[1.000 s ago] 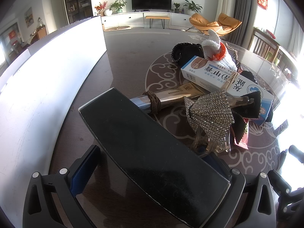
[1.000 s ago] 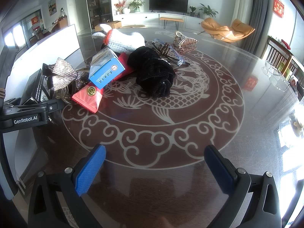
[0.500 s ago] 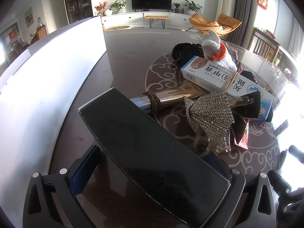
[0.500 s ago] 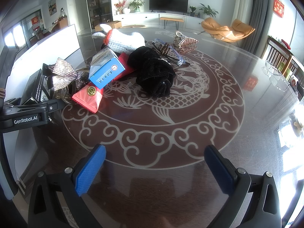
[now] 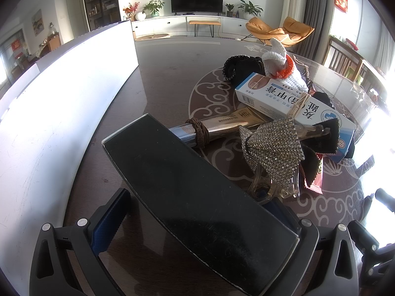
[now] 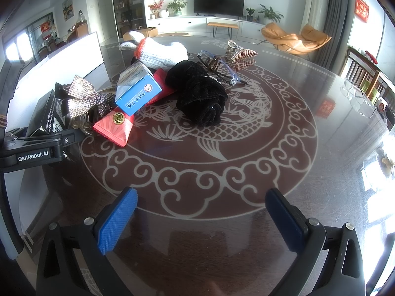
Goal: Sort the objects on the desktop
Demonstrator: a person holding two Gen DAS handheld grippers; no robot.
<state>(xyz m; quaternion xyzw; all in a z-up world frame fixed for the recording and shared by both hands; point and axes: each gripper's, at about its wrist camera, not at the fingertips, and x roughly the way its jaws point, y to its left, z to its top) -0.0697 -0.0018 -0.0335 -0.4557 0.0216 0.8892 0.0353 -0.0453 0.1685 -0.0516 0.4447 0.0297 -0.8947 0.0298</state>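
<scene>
The left tongs (image 5: 197, 224) stand wide around a long black box (image 5: 197, 192) lying slantwise between them, though whether both pads press it I cannot tell; the right tongs (image 6: 201, 219) gape with nothing in them over bare counter (image 6: 284, 148). Sorting looks barely begun: the box seems the piece in hand, with the jumble at its 1 o'clock, a gold tube (image 5: 222, 125), sequined bow (image 5: 274, 150) and blue-and-white carton (image 5: 291, 101). Next calls for a firm squeeze, then a lift clear of the bow, perhaps toward the white bin (image 5: 61, 93) at 10 o'clock.
</scene>
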